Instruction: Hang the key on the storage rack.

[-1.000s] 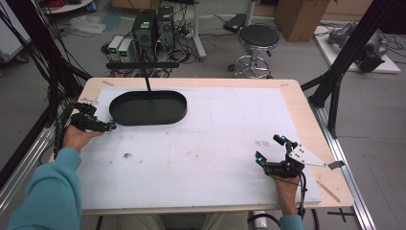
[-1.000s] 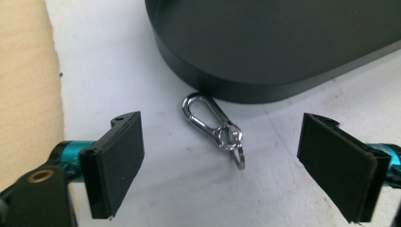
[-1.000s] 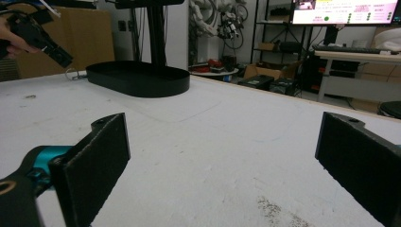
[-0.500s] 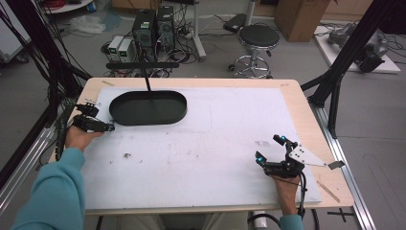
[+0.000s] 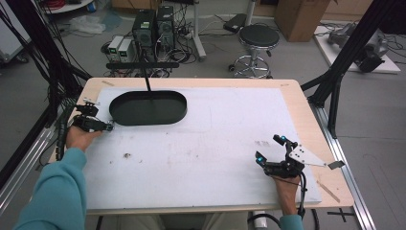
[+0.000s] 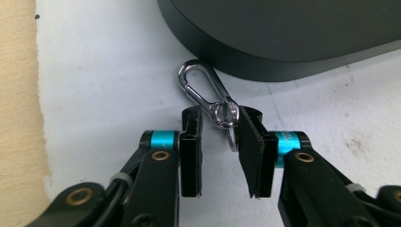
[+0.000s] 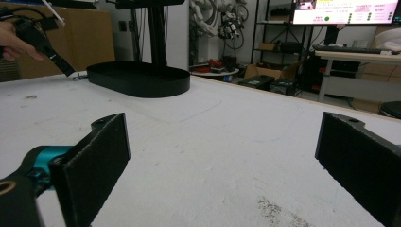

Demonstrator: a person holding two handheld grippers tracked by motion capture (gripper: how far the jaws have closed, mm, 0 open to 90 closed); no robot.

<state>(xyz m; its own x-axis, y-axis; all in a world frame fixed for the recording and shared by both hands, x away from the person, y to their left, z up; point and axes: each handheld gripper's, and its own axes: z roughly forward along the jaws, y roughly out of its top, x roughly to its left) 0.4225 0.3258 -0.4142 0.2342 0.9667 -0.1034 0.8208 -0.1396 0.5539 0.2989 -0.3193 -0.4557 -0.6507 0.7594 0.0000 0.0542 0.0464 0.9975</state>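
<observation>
Left gripper (image 6: 220,125): jaws narrow but not shut, gap visible between the pads. One silver carabiner clip (image 6: 201,92) lies on the white mat (image 6: 104,85); its ring end sits between the jaw tips, its hook end points to the black oval base (image 6: 293,33) and stops just short of its rim. Can't tell if the pads touch the ring.

Right gripper (image 7: 222,161): jaws wide, nothing between them, bare mat underneath.

High view: left gripper (image 5: 107,127) at the mat's left edge, just beside the near-left curve of the oval base (image 5: 148,108); right gripper (image 5: 269,154) near the front right, well apart from it. One oval base with one black post (image 5: 146,81) rising from it. One hand (image 5: 79,138) per gripper, teal sleeve (image 5: 52,191) on the left arm. One round stool (image 5: 258,36) on the floor behind the wooden table (image 5: 301,110).
</observation>
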